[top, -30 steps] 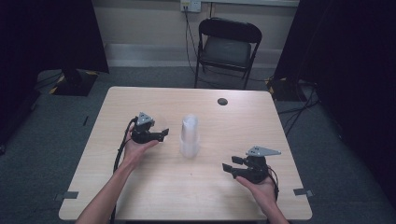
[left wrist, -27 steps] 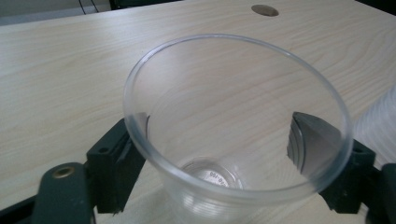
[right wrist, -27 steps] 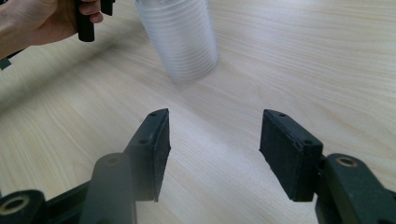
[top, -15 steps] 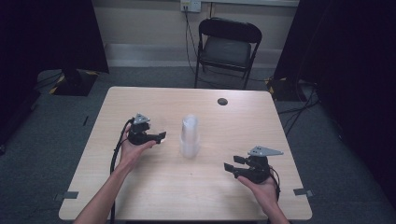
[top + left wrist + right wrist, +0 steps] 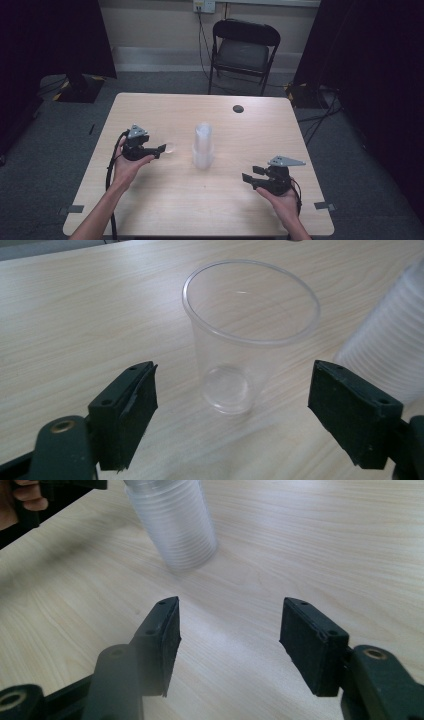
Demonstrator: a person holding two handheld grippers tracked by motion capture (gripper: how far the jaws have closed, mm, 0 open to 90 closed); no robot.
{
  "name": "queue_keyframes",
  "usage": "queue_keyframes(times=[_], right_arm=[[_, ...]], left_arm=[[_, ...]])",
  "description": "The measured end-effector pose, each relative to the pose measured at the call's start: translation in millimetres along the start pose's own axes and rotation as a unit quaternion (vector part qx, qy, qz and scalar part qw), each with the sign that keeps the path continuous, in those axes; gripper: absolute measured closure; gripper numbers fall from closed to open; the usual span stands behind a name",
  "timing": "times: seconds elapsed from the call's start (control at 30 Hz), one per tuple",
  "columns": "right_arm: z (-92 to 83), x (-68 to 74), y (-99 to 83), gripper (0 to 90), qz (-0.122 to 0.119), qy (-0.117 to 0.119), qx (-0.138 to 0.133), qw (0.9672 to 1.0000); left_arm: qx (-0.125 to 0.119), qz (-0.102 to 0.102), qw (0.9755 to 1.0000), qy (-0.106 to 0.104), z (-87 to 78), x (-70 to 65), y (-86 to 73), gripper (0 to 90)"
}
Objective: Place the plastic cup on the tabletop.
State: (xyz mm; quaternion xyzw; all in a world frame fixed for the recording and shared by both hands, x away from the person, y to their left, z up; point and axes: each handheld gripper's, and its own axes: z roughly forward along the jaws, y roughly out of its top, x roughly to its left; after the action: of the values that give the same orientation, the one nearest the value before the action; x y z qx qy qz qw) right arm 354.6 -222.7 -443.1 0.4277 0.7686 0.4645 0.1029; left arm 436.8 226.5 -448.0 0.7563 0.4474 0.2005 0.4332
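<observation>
Light wood-grain table [image 5: 165,210], person seated at near edge, one two-jaw black gripper in each hand.

Left gripper [image 5: 235,410]: jaws spread wide, gripping nothing. Single clear plastic cup [image 5: 250,335] standing upright, mouth up, on the table just ahead of the jaws and between their lines, not touched by either pad. In the high view, left gripper [image 5: 161,148] pointing toward table centre, the single cup [image 5: 171,147] a faint glint right at its tips.

Tall nested stack of clear plastic cups [image 5: 203,145] at table centre, just beside the single cup, a small gap between. Stack appears rim down, though hard to be certain. Seen also at the right edge of the left gripper view [image 5: 390,340].

Right gripper [image 5: 230,640]: jaws likewise apart, empty, over bare tabletop, aimed at the stack [image 5: 172,522] but well short of it. In the high view [image 5: 250,179], near the right front of the table.

Small dark round object [image 5: 238,108] toward the far edge, untouched. Black folding chair [image 5: 242,47] beyond the table.

Judgement on progress: one cup apart from the stack and set upright; looks like an early stage of separating cups. Stack tall, so most of the work left. Neither gripper engaged at present.
</observation>
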Motion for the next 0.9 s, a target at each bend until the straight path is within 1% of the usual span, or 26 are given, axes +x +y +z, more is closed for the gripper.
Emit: queue_keyframes(times=[0.07,0.13,0.17,0.2,0.3,0.37,0.43,0.47,0.5,0.57,0.67,0.7,0.77,0.83,0.87,0.9], right_arm=[[-0.4,-0.4,-0.1,41.3,0.000,-0.002,0.000,1.0000],[-1.0,-0.8,0.0,41.2,0.002,-0.002,-0.002,1.0000],[-1.5,-1.3,0.1,41.2,0.000,-0.004,-0.003,1.0000],[-2.3,-1.6,0.2,41.2,0.002,-0.005,-0.003,1.0000],[-2.9,-3.8,-0.1,41.1,0.005,-0.008,-0.005,0.9999],[-3.3,-5.1,-0.6,41.1,0.006,-0.011,-0.004,0.9999],[-4.1,-5.9,-0.8,41.0,0.006,-0.013,-0.005,0.9999],[-4.4,-6.5,-1.0,41.0,0.006,-0.017,-0.006,0.9998],[-5.0,-7.2,-1.2,41.0,0.006,-0.019,-0.007,0.9998],[-5.9,-7.8,-1.5,40.8,0.008,-0.022,-0.008,0.9997],[-7.5,-9.0,-2.6,40.6,0.010,-0.026,-0.011,0.9996],[-8.0,-9.5,-3.2,40.6,0.009,-0.028,-0.011,0.9995],[-8.3,-10.6,-3.9,40.4,0.009,-0.035,-0.009,0.9993],[-7.8,-11.4,-4.5,39.8,0.006,-0.042,-0.010,0.9990],[-7.3,-12.1,-5.0,39.6,0.005,-0.046,-0.009,0.9989],[-6.5,-12.7,-5.5,39.3,0.005,-0.049,-0.008,0.9988]], left_arm=[[0.000,0.001,1.0000,-0.009,-5.5,-1.7,-1.1,20.0],[0.000,-0.002,0.9999,-0.014,-12.1,-3.6,-2.5,23.2],[-0.003,-0.005,0.9999,-0.013,-15.5,-4.3,-3.3,24.0],[-0.004,-0.007,0.9999,-0.008,-18.8,-5.3,-3.7,25.4],[-0.010,-0.002,0.9999,-0.010,-28.0,-7.7,-4.2,26.0],[-0.013,-0.006,0.9999,-0.009,-35.5,-9.8,-6.2,27.0],[-0.013,-0.012,0.9998,-0.013,-41.6,-12.0,-8.7,27.2],[-0.009,-0.017,0.9997,-0.016,-46.0,-14.1,-11.2,27.4],[-0.004,-0.017,0.9997,-0.016,-48.3,-16.2,-12.6,27.6],[0.009,-0.005,0.9999,-0.011,-54.6,-23.5,-16.0,29.2],[0.017,0.005,0.9996,-0.020,-65.4,-34.2,-21.1,29.6],[0.019,0.005,0.9996,-0.019,-70.5,-38.4,-24.4,29.5],[0.019,0.004,0.9995,-0.024,-73.6,-40.9,-28.6,29.4],[0.030,-0.004,0.9992,-0.026,-74.9,-43.7,-34.8,29.2],[0.034,-0.005,0.9989,-0.033,-74.6,-44.2,-37.3,28.2],[0.037,-0.007,0.9987,-0.033,-74.9,-45.2,-39.4,27.3]])
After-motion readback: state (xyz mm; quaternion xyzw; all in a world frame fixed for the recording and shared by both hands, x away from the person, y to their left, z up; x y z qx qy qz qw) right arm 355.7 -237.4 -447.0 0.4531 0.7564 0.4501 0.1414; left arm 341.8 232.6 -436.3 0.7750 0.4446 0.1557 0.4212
